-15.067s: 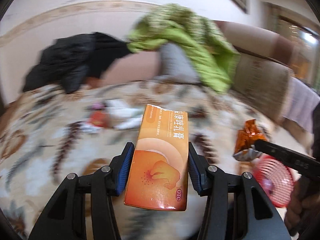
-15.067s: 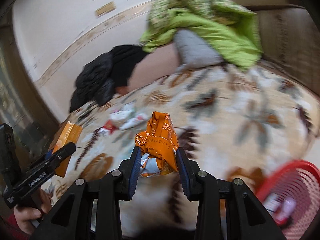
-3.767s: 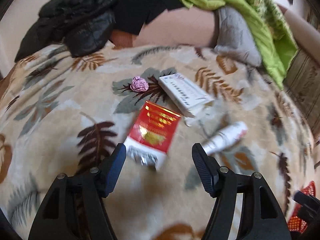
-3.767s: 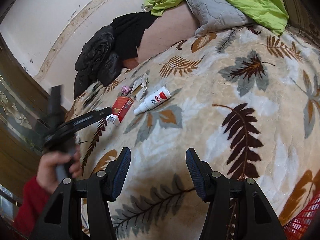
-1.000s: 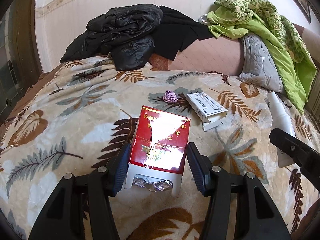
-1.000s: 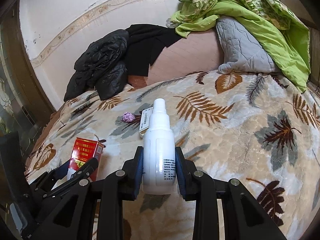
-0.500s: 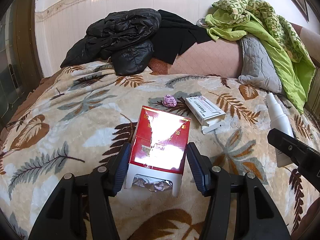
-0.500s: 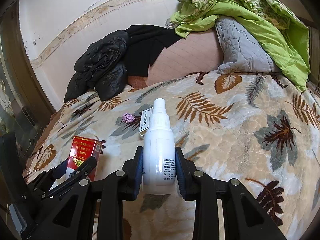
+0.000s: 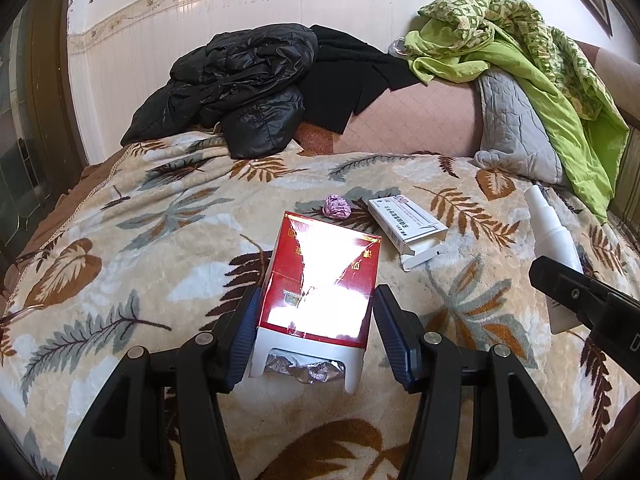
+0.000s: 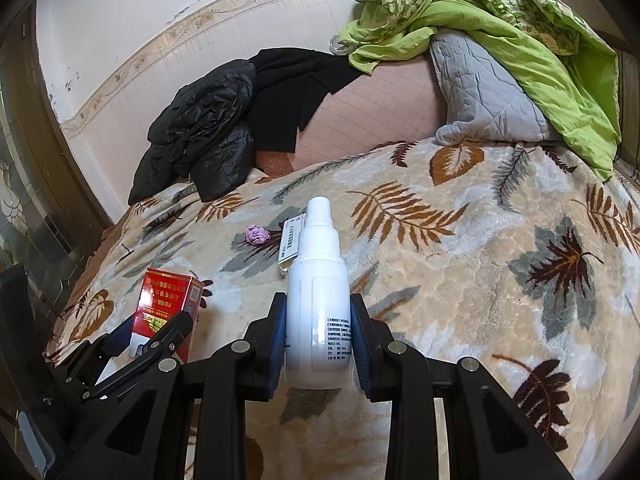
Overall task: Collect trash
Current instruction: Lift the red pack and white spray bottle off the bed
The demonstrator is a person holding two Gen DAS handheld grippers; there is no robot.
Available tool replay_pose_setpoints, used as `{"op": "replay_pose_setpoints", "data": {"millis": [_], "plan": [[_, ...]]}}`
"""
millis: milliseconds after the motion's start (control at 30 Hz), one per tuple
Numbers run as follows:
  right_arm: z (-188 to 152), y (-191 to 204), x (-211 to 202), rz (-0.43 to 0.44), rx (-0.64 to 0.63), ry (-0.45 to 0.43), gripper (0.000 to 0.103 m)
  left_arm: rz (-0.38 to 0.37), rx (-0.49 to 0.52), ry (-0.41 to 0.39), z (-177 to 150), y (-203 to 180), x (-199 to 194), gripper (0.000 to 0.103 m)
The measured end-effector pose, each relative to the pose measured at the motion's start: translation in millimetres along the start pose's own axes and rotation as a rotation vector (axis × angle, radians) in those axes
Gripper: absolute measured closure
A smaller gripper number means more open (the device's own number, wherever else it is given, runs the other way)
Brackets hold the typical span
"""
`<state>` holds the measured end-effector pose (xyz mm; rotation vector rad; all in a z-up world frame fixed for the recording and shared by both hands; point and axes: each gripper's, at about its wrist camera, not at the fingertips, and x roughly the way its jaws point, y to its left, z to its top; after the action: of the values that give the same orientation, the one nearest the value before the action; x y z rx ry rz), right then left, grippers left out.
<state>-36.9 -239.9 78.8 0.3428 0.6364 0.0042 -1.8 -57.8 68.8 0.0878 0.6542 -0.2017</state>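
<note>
My left gripper (image 9: 314, 332) is shut on a red cigarette pack (image 9: 320, 280), its torn foil end toward the camera, held above the leaf-patterned blanket (image 9: 168, 264). The right gripper (image 10: 318, 344) is shut on a white spray bottle (image 10: 318, 300), nozzle pointing away. That bottle (image 9: 554, 236) also shows at the right of the left wrist view, and the red pack (image 10: 166, 298) at the lower left of the right wrist view. On the blanket beyond lie a crumpled pink paper ball (image 9: 337, 207) and an open white carton (image 9: 404, 224).
At the head of the bed a black jacket (image 9: 236, 88) is piled on the left. A grey pillow (image 9: 516, 132) and a green quilt (image 9: 532, 60) lie on the right. A dark door frame (image 9: 44, 92) borders the left.
Both grippers keep their holds and barely shift. The left wrist view has tilted up very slightly, showing more wall.
</note>
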Motion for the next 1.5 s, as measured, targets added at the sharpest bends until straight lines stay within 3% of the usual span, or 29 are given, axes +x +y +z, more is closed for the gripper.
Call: {"op": "replay_pose_setpoints", "data": {"millis": [1033, 1500], "plan": [[1.9, -3.3, -3.2, -0.005, 0.004, -0.009, 0.071, -0.004, 0.028, -0.067, 1.9, -8.0, -14.9, 0.047], [3.6, -4.2, -6.5, -0.007, 0.013, -0.019, 0.071, -0.025, 0.025, -0.056, 2.5, -9.7, -15.4, 0.047]]}}
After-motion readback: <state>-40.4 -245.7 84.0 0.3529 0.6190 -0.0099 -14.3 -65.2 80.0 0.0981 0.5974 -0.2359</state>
